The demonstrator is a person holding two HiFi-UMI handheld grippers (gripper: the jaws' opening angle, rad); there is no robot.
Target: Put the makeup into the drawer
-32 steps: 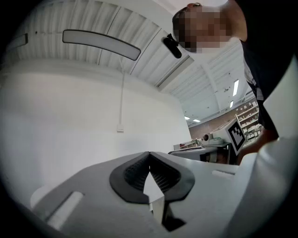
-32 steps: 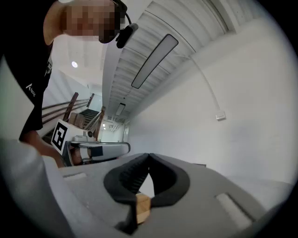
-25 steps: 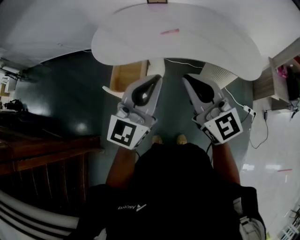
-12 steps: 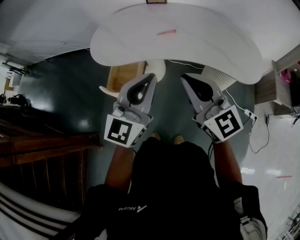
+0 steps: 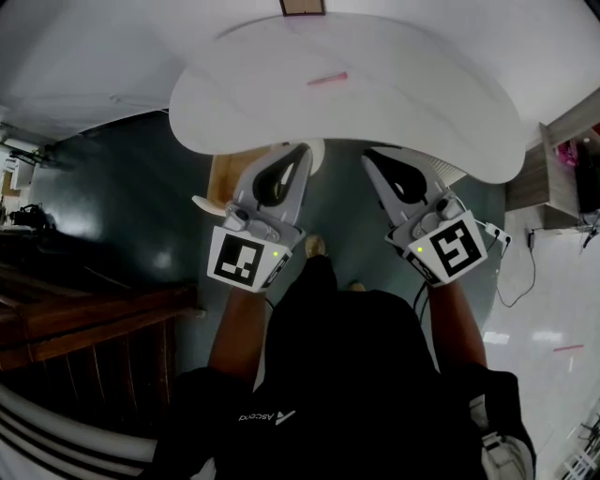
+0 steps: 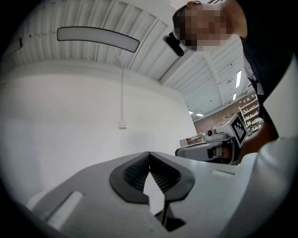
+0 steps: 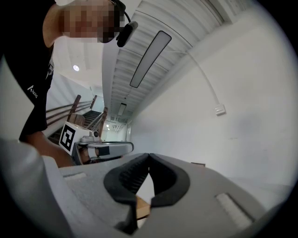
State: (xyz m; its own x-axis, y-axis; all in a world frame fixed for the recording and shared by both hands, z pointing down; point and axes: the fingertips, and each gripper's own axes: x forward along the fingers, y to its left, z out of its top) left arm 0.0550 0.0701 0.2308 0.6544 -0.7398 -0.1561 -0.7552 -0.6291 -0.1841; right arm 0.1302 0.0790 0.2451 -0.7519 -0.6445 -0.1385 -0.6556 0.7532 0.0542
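Observation:
A thin pink makeup stick [image 5: 326, 79] lies on the white curved table [image 5: 422, 84] in the head view, well beyond both grippers. Under the table's near edge on the left shows an open wooden drawer [image 5: 228, 171]. My left gripper [image 5: 302, 150] is shut and empty, its tip at the table's near edge, just right of the drawer. My right gripper [image 5: 370, 156] is shut and empty too, beside it. In the left gripper view the jaws [image 6: 149, 154] meet against a white wall; in the right gripper view the jaws [image 7: 148, 156] meet likewise.
A dark wooden stair rail [image 5: 84, 309] runs at the left. A ribbed white unit [image 5: 439, 157] stands under the table at the right. A wooden shelf [image 5: 553, 164] and a cable with a power strip [image 5: 497, 232] lie farther right. A brown box [image 5: 302, 6] sits at the table's far edge.
The person has stepped toward the table, one foot forward. Both shut grippers have moved up to the table's near edge, and the drawer now lies partly behind the left gripper.

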